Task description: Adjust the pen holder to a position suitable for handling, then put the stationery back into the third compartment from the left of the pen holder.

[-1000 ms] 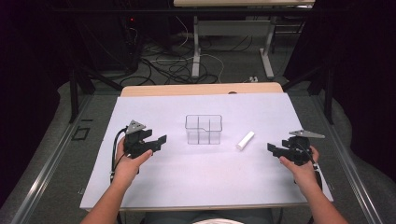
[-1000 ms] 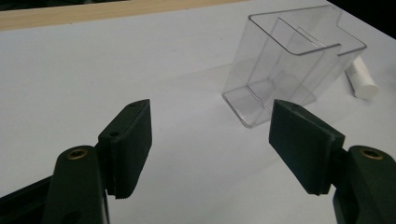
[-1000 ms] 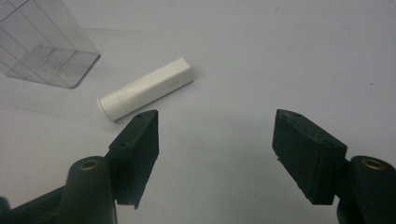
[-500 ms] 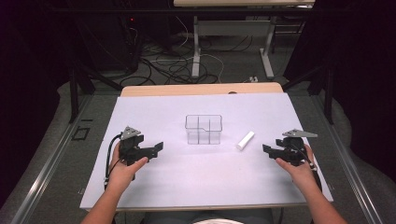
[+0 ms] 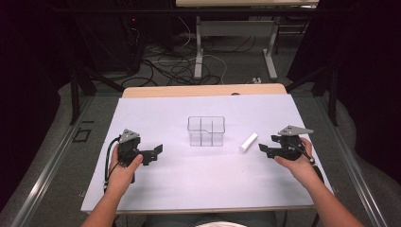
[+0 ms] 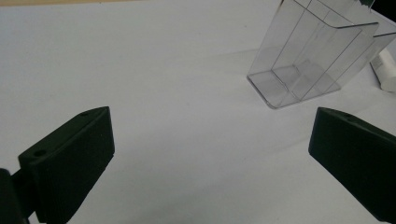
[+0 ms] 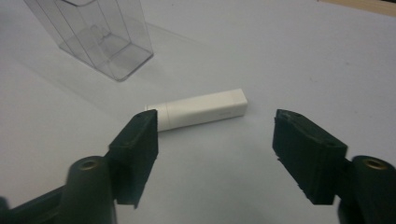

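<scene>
Moved since earlier frames: left gripper [image 5: 152,152] has drifted down and outward toward 8 o'clock; right gripper [image 5: 266,148] has crept inward toward the white stick [image 5: 248,142], from about 4 o'clock of the counter [image 5: 156,118].

Item 1, white stick: lies flat on the counter at 3 o'clock of the clear divided box [image 5: 206,131], near it but apart. Not yet gripped; in the right gripper view it sits just ahead of the jaws, its capped end close to the left jaw.

Item 2, clear divided box: upright at counter centre, compartments apparently empty.

Progress, judged: early. Approach nearly complete; grasp, lift and likely placement into the box all remain.

Pose: right hand [image 5: 297,161] holds its gripper low, pointing toward 9 o'clock, jaws wide apart. Left hand [image 5: 124,166] rests at 8 o'clock, gripper aimed toward the box, jaws wide, holding nothing.
</scene>
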